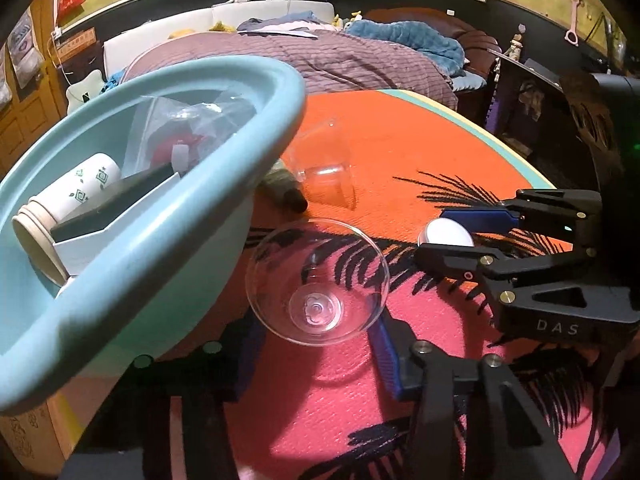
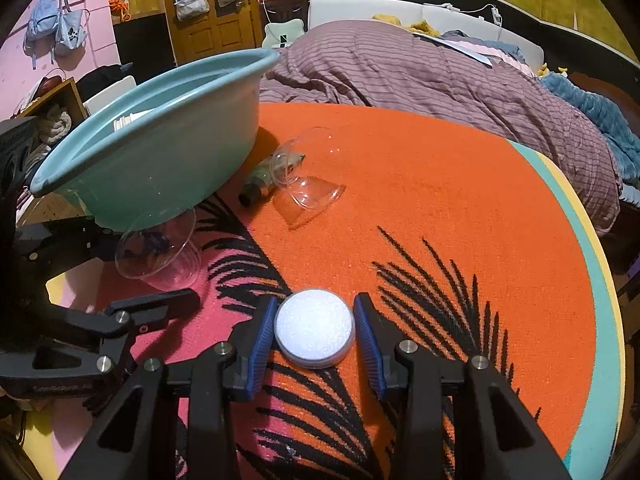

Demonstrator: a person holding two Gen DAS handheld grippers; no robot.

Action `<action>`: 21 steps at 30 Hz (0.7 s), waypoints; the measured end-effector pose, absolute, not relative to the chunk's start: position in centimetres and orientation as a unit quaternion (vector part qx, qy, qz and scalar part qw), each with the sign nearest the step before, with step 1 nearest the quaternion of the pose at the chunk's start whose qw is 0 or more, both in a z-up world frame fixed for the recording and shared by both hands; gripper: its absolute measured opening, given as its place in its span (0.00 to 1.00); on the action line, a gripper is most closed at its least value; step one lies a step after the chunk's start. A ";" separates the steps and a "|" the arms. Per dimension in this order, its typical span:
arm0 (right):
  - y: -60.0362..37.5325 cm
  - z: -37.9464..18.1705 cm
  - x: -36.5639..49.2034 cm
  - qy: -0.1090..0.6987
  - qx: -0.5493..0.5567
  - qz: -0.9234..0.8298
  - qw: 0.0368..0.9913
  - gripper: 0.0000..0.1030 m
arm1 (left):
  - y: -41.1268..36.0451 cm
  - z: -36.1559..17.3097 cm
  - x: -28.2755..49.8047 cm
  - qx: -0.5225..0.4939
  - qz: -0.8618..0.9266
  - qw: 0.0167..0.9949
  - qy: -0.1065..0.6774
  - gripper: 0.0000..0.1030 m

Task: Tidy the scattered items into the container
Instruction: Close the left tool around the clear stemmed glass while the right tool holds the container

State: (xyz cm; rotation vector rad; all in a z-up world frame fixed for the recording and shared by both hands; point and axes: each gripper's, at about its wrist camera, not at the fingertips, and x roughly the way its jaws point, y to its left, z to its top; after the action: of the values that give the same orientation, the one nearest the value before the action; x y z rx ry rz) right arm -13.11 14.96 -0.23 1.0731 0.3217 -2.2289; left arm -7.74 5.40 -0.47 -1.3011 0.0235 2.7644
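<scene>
The left tool point(image 1: 316, 344) pinches a clear plastic cup point(image 1: 317, 282), just beside the blue basin point(image 1: 168, 216); the right tool point(image 2: 315, 334) narrowly brackets a white round lid point(image 2: 315, 326) on the mat, contact uncertain; next, probably, lift each over the rim.

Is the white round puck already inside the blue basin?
No, the white puck sits on the orange rug between the right gripper's jaws, apart from the blue basin.
</scene>
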 end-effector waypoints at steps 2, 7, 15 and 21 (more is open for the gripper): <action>15.0 -0.2 -13.1 0.121 0.408 -0.847 0.319 0.42 | 5.3 -0.5 -7.7 -0.425 0.904 0.045 0.005 0.46; 15.0 -0.2 -13.0 0.123 0.406 -0.848 0.318 0.42 | 5.5 -0.6 -8.2 -0.424 0.904 0.048 0.005 0.46; 15.1 -0.2 -13.1 0.127 0.414 -0.845 0.315 0.42 | 6.2 -0.3 -7.9 -0.420 0.906 0.051 0.026 0.46; 15.9 -0.1 -12.7 0.121 0.424 -0.844 0.307 0.42 | 6.4 0.0 -7.3 -0.420 0.905 0.059 0.019 0.46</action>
State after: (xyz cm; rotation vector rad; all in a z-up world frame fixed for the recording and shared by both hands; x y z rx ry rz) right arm -12.66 15.92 -0.08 1.1214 0.3210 -2.2316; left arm -7.35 6.40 -0.01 -1.2735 0.0584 2.7422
